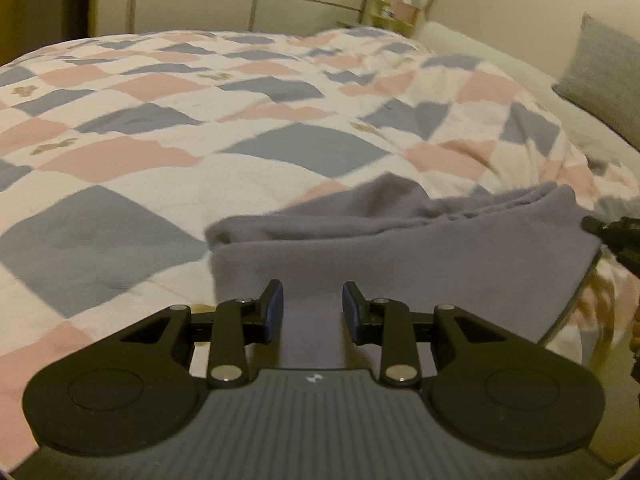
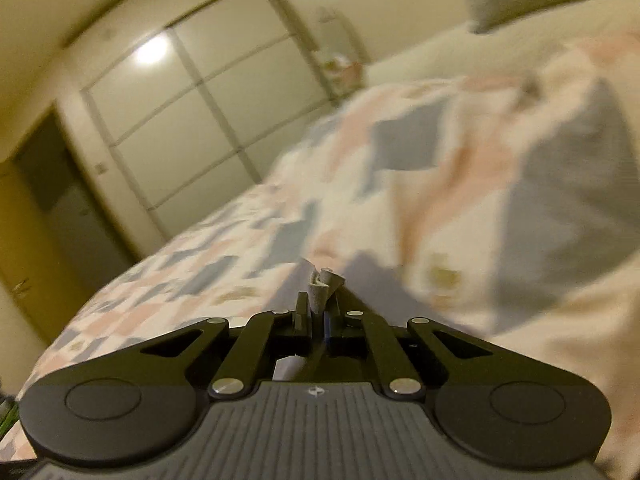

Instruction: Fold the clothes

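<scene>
A grey-purple garment (image 1: 420, 240) lies folded over on the checked quilt (image 1: 160, 128) of a bed. My left gripper (image 1: 313, 312) is open, its blue pads (image 1: 274, 312) apart over the near edge of the garment, with cloth showing between them. My right gripper (image 2: 319, 316) is shut on a bunched edge of the garment (image 2: 324, 284), which sticks up between its fingers; its tip shows at the right edge of the left wrist view (image 1: 612, 232) by the garment's right corner. The right wrist view is blurred.
The quilt (image 2: 440, 160) covers the whole bed. A grey pillow (image 1: 604, 72) lies at the far right by the headboard. A white wardrobe (image 2: 192, 120) stands behind the bed, with a small shelf unit (image 1: 396, 4) beside it.
</scene>
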Demonstrator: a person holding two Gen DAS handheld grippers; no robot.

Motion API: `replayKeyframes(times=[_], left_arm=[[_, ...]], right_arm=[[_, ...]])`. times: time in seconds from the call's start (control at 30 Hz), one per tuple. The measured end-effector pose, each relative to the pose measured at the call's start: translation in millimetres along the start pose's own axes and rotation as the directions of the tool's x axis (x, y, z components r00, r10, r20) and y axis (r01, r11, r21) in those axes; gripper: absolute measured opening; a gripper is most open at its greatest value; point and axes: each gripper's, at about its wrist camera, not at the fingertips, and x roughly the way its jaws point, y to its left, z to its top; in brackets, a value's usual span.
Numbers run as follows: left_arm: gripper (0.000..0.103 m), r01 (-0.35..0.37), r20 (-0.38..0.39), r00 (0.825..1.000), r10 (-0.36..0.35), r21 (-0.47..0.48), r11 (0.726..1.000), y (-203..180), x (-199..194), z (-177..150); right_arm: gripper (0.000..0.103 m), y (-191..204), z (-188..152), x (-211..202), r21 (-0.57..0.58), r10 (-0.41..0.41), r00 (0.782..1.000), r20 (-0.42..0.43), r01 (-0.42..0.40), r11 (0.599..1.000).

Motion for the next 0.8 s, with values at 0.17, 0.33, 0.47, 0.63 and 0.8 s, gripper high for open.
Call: replayKeyframes(times=[0.17, 0.33, 0.47, 0.63, 0.8], left_arm=[[0.027, 0.019, -0.010, 1.000, -0.019, 0.026, 0.999, -5.3, 2.9, 0.0], [0.027, 0.017, -0.023, 1.000, -0.016, 0.022, 1.000, -0.7, 6.8, -1.6], [0.027, 0.008, -0.035, 0.999, -0.007, 0.041, 0.999, -3.9, 11.4, -2.4], [0.027, 0.002, -0.010, 1.000, -0.002, 0.048, 0.999, -1.6, 0.3, 0.1], [0.027, -0.007, -0.010, 1.000, 0.007, 0.048, 0.999, 2.8, 6.8, 5.7]], right_arm=[[0.005, -29.4, -13.5, 13.9, 0.068, -0.048, 0.998, -0.047, 0.051, 0.996], [0.005, -13.0, -6.4, -2.4, 0.000, -0.014, 0.998, 0.065, 0.014, 1.000], [0.005, -21.8, -12.5, 16.3, 0.003, -0.110, 0.994, -0.013, 0.110, 0.994], [0.030, -23.2, -11.8, 14.5, 0.025, -0.136, 0.991, -0.008, 0.136, 0.990], [0.046, -0.2, -5.4, -10.2, -0.062, -0.090, 0.989, 0.115, 0.098, 0.993]])
